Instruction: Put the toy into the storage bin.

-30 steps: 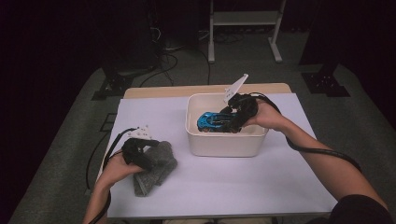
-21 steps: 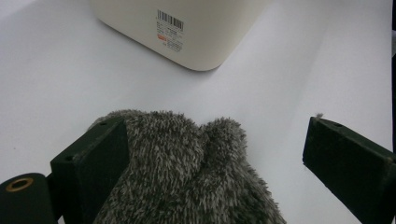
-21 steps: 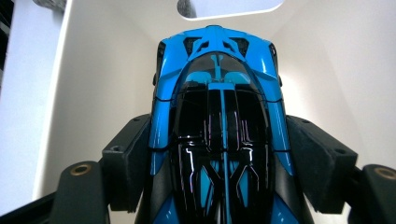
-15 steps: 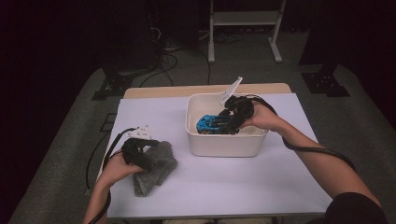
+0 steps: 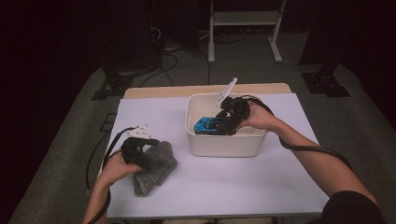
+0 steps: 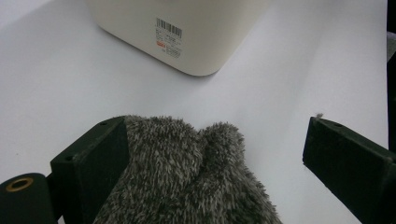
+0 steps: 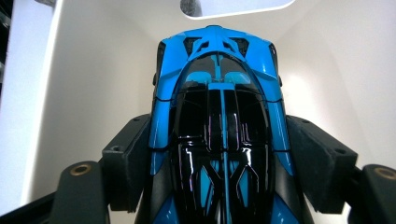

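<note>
toy car lower in white bin since earlier, right gripper clamping it; left gripper open over grey cloth.

Item count on the white-covered bench:

- One blue-and-black toy sports car.
- One cream rectangular plastic bin, bearing one barcode label.
- One grey fuzzy fabric piece.
- Two black two-jaw tools: left tool, right tool, one per hand.
</note>
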Action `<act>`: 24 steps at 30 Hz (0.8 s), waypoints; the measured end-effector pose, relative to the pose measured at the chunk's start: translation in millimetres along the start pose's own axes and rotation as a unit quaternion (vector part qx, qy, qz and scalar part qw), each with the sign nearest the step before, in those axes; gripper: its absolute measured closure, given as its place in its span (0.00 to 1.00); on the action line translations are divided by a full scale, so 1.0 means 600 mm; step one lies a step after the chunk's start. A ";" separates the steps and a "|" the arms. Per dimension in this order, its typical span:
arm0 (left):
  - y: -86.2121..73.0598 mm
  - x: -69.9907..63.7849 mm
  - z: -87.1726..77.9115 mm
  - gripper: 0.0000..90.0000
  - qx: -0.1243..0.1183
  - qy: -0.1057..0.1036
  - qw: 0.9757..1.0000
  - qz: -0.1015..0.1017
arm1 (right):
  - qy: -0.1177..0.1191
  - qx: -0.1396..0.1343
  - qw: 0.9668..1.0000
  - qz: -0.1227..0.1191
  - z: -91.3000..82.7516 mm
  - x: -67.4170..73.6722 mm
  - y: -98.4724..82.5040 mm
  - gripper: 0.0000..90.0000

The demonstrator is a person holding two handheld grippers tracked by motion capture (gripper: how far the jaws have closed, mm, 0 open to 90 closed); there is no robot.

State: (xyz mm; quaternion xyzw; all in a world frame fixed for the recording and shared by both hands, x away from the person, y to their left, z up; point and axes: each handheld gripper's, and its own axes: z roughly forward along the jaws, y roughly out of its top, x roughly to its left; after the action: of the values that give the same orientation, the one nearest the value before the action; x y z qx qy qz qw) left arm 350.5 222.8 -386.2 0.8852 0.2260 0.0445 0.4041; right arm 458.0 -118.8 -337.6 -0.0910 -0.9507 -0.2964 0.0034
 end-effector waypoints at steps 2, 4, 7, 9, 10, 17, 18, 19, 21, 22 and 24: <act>0.000 0.000 -0.002 0.07 -0.004 0.000 1.000 -0.001 | 0.007 0.003 1.000 0.001 0.006 -0.002 0.002 0.30; 0.001 -0.001 -0.005 0.07 -0.006 0.001 1.000 0.002 | 0.007 0.007 1.000 0.001 0.011 -0.002 0.004 0.30; 0.002 -0.002 -0.006 0.07 -0.006 0.001 1.000 0.001 | 0.011 0.013 1.000 0.002 0.020 -0.003 0.007 0.30; 0.002 -0.002 -0.006 0.07 -0.007 0.001 1.000 0.001 | 0.013 0.017 1.000 0.001 0.025 -0.003 0.008 0.30; 0.002 -0.002 -0.006 0.07 -0.006 0.001 1.000 0.001 | 0.013 0.020 1.000 0.000 0.027 -0.003 0.008 0.30; 0.006 -0.004 -0.007 0.07 -0.008 0.000 1.000 0.004 | 0.014 0.029 0.999 0.003 0.031 -0.004 0.008 0.30; 0.007 -0.004 -0.006 0.07 -0.008 0.000 1.000 0.007 | 0.015 0.030 0.999 0.003 0.031 -0.003 0.008 0.30; 0.008 -0.004 -0.006 0.07 -0.008 -0.001 1.000 0.006 | 0.015 0.032 0.999 0.004 0.032 -0.002 0.007 0.30; 0.008 -0.004 -0.005 0.07 -0.009 -0.002 1.000 0.006 | 0.016 0.033 0.999 0.004 0.032 -0.002 0.007 0.30; 0.009 -0.005 -0.005 0.07 -0.007 -0.002 1.000 0.008 | 0.017 0.035 0.999 0.006 0.033 -0.001 0.007 0.30; 0.009 -0.005 -0.004 0.07 -0.007 -0.002 1.000 0.009 | 0.017 0.034 0.999 0.006 0.033 -0.002 0.006 0.30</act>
State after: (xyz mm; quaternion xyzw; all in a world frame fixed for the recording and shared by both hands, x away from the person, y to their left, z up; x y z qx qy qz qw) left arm 349.0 220.3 -380.3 0.8844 0.2174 0.0478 0.4103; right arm 461.1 -104.9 -351.8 -0.0913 -0.9595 -0.2652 0.0240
